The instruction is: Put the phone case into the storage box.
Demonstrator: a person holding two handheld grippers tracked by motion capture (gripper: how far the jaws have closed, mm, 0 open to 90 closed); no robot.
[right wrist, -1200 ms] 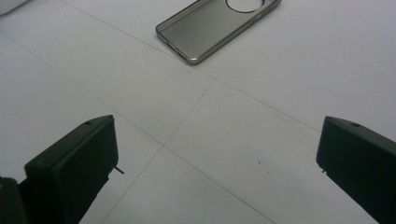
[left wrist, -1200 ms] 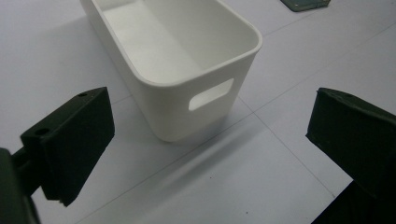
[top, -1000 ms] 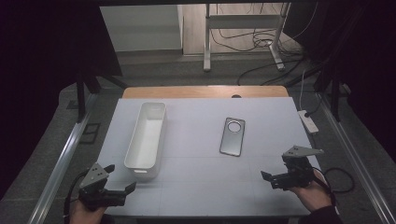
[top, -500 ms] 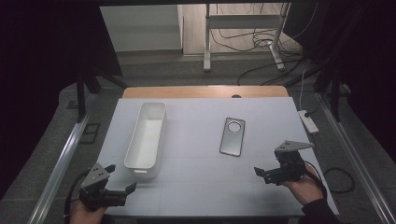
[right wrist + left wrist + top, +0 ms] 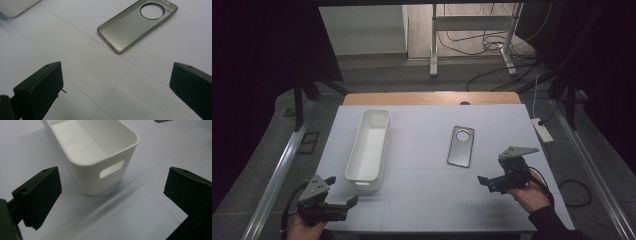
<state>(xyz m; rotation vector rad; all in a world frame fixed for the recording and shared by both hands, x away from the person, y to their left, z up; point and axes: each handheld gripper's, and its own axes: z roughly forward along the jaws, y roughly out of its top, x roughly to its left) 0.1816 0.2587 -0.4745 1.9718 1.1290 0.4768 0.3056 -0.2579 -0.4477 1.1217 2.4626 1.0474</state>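
Phone case (image 5: 460,146) lies flat on the white table (image 5: 422,200), open side up, round camera cut-out at the far end. It sits right of centre, well apart from the bin (image 5: 368,150) on the left. Bin is long, white, empty, with a handle slot in its near end wall (image 5: 111,169).

Right gripper (image 5: 492,182) is near the case, at its near-right side, not touching; I judge the case is what it is heading for. In the right gripper view the case (image 5: 137,24) sits ahead of the 2 jaws, which stand wide apart with nothing between them. Left gripper (image 5: 343,206) rests at the near-left corner of the table, just short of the bin's near end. Its jaws are also wide and empty.

Risks as I read them:
1. Case is thin and lies flush on the table. Jaws coming in flat may skate over the rim or push it away instead of gripping.
2. Case lies at an angle to the jaw line in the right gripper view. Closing without turning the wrist would catch a corner and spin it.
3. Soft-looking walls could flex under the grip and let it slip out on the lift.
4. Bin looks light; a knock from the left gripper would shift it.
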